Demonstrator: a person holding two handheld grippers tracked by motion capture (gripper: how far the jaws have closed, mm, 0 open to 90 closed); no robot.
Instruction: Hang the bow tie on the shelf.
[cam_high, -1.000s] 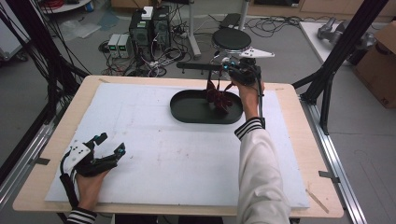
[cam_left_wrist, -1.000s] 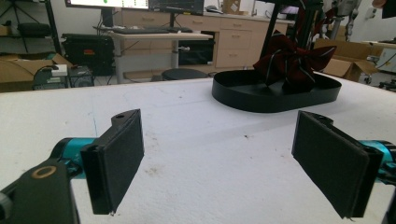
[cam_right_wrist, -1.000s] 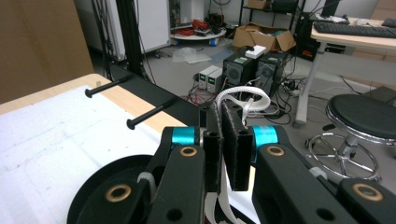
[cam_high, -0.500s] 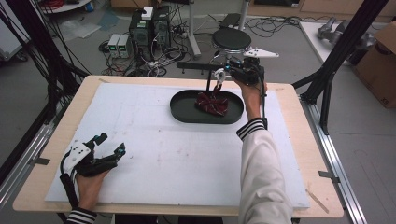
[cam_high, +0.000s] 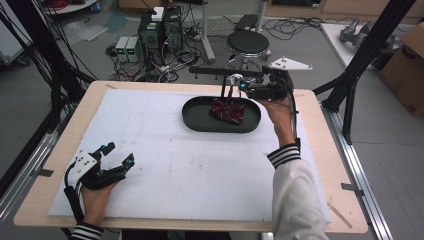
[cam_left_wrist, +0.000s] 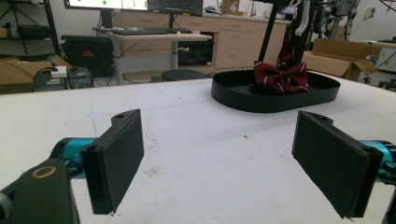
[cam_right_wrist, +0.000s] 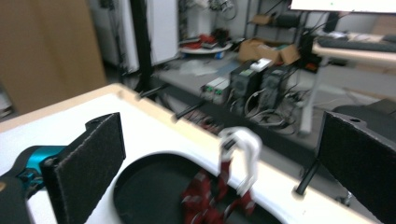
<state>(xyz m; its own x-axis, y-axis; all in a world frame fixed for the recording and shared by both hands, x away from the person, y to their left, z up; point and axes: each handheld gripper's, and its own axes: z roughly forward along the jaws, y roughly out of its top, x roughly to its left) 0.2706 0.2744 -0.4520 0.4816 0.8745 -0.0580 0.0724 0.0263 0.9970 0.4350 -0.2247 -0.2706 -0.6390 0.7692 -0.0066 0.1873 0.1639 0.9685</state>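
With the dark red striped bow tie (cam_high: 227, 110) lying in the black oval tray (cam_high: 200, 119) near the tabletop's far edge, the right gripper (cam_high: 234, 88), fingers just spread and empty, looks ready to withdraw.

Counter (cam_high: 150, 150): pale wooden top under a white sheet, framed by metal rails. Floor (cam_high: 90, 45): grey, strewn with black cables. Beyond the far edge: round black stool (cam_high: 248, 42); two dark computer towers (cam_high: 161, 30); small pale boxes (cam_high: 126, 48) beside them. Black frame posts (cam_high: 370, 55) at left and right. Cardboard box (cam_high: 406, 70) at far right. Rear of room: wooden cabinets with drawers (cam_left_wrist: 233, 42), desk (cam_left_wrist: 154, 39) carrying a keyboard, monitor (cam_left_wrist: 135, 4) above.
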